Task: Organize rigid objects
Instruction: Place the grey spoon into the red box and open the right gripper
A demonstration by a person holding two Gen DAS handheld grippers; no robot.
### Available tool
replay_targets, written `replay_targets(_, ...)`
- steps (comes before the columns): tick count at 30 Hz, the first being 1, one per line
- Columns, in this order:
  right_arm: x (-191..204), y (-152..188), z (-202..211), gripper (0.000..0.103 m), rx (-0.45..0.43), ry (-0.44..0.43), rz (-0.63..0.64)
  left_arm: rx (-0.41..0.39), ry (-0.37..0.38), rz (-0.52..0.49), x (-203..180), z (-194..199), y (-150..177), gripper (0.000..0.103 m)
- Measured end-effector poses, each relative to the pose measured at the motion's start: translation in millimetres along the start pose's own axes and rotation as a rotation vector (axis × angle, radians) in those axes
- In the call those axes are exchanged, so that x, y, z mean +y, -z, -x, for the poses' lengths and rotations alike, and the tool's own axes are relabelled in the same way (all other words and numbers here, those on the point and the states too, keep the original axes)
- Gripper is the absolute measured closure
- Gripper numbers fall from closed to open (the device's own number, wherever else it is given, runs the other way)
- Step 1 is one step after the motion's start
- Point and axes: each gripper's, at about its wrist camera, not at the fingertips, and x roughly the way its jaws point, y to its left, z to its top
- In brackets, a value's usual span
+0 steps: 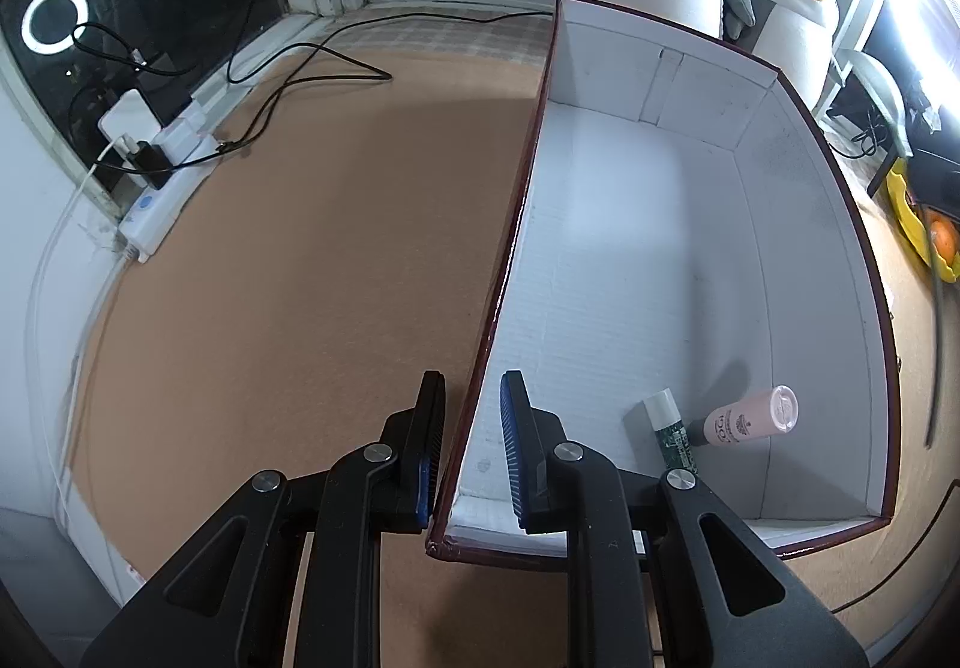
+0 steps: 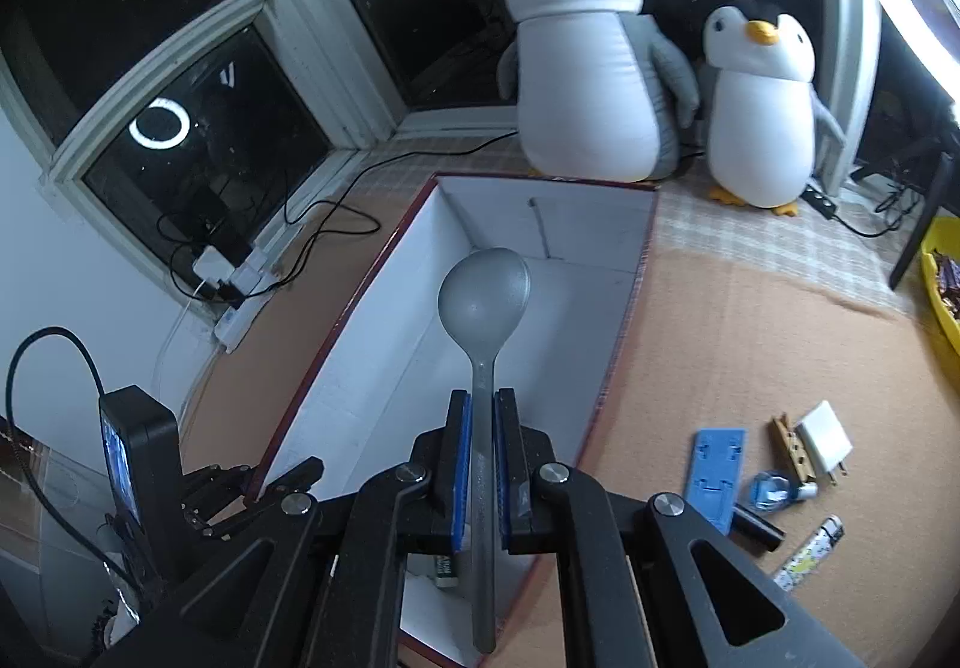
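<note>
A large white-lined box with a dark red rim [image 1: 690, 92] stands on the brown mat. My left gripper [image 1: 474, 386] straddles the box's left wall near the front corner, shut on that wall. A pink bottle [image 1: 750, 419] and a green-and-white tube [image 1: 669, 428] lie inside at the front right. My right gripper [image 2: 483, 398] hangs over the box [image 2: 576, 224], shut on the handle of a grey spoon [image 2: 483, 302] whose bowl points away from me. To the right of the box lie a blue plastic piece [image 2: 717, 473], a wooden clothespin [image 2: 792, 449], a white plug [image 2: 825, 440] and a lighter [image 2: 810, 551].
Two plush penguins [image 2: 588, 68] sit behind the box by the window. A white power strip [image 1: 162, 200] with black cables runs along the left sill. A yellow tray [image 2: 942, 290] is at the far right. Brown mat [image 1: 288, 278] lies left of the box.
</note>
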Motion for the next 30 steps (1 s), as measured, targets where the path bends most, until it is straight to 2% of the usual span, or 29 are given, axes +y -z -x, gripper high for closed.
replay_targets(9,22,-5,-32,0.095,0.04,-0.013,0.035,-0.001,-0.002,0.0,0,-2,-1,0.086)
replay_targets(10,23,-5,-33,0.091,0.045,-0.02,0.037,-0.001,-0.001,0.0,0,-2,-1,0.086)
replay_targets(12,23,-4,-31,0.067,0.038,-0.027,0.042,-0.001,-0.001,0.001,0,-2,-1,0.086)
replay_targets(13,24,-3,-29,0.064,0.028,-0.022,0.047,-0.002,-0.003,0.001,0,-2,-1,0.087)
replay_targets(22,15,3,-12,0.063,-0.017,0.009,0.039,-0.007,-0.01,-0.001,3,-3,-2,0.094)
replay_targets(25,10,9,-5,0.063,-0.037,0.037,0.048,-0.006,-0.007,-0.002,4,-3,-2,0.094)
replay_targets(30,-9,17,9,0.063,-0.072,0.035,0.006,-0.007,-0.008,-0.004,5,-4,-3,0.094)
